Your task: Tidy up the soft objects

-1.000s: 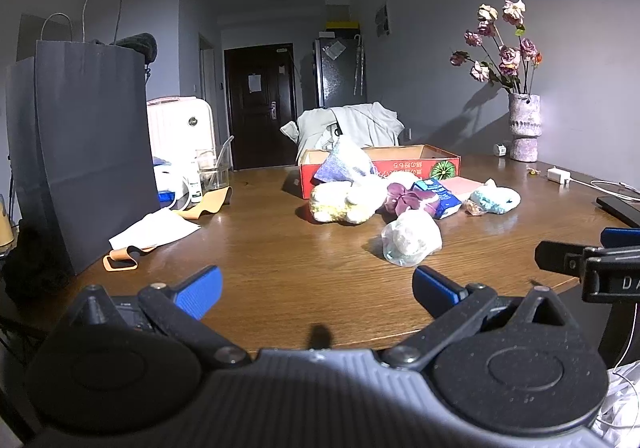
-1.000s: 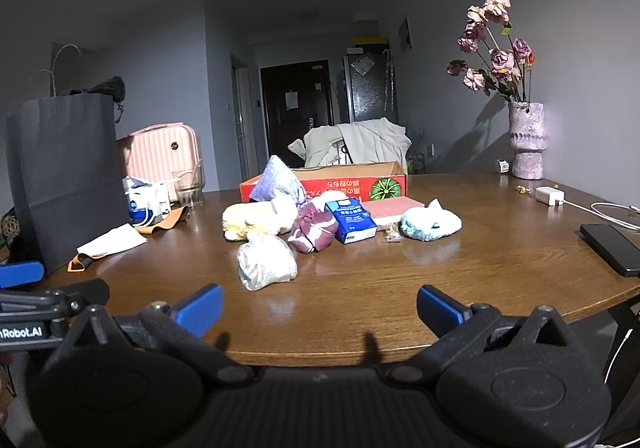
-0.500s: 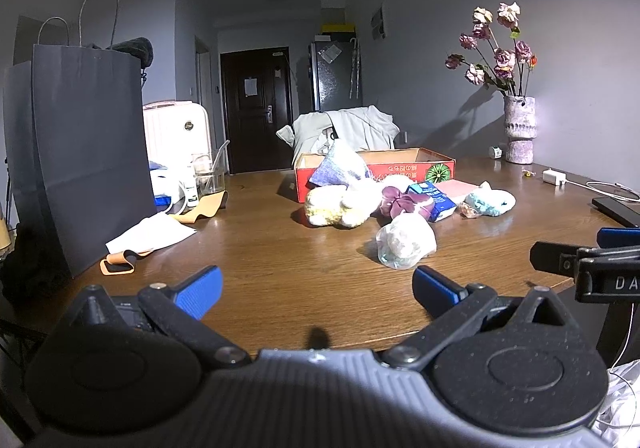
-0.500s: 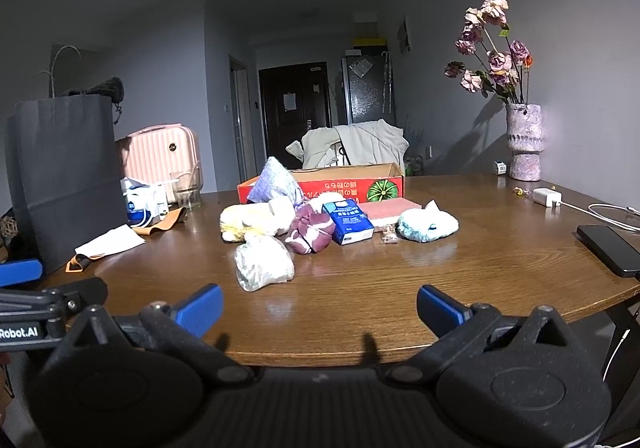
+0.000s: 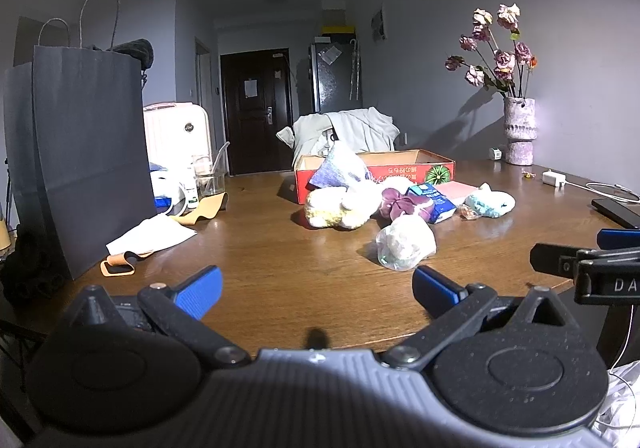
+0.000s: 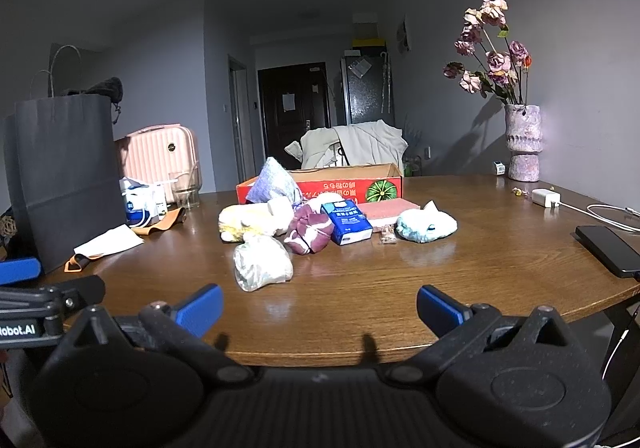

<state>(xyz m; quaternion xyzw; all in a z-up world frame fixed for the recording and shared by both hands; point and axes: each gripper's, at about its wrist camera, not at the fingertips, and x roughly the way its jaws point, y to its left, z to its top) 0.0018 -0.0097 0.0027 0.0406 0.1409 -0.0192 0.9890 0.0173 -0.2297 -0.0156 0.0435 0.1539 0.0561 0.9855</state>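
- Progress: no sorting is seen as done. The soft objects (image 6: 308, 224) are heaped on the table (image 6: 460, 280), just in front of the red box (image 6: 320, 185), judged the likely container.
- Location: the heap lies at 12 o'clock from the right gripper (image 6: 318, 306) and at 1 o'clock from the left gripper (image 5: 316, 286).
- Jaws: both grippers are released and empty.
- Orientation: the nearest white bundle (image 6: 262, 263) is rounded; no long axis can be told.

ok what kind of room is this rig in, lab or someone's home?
Most likely a home, a lived-in dining or living area. A wooden table holds a vase of dried flowers, a chair draped with clothes sits behind it, and a fridge stands by a dark front door.
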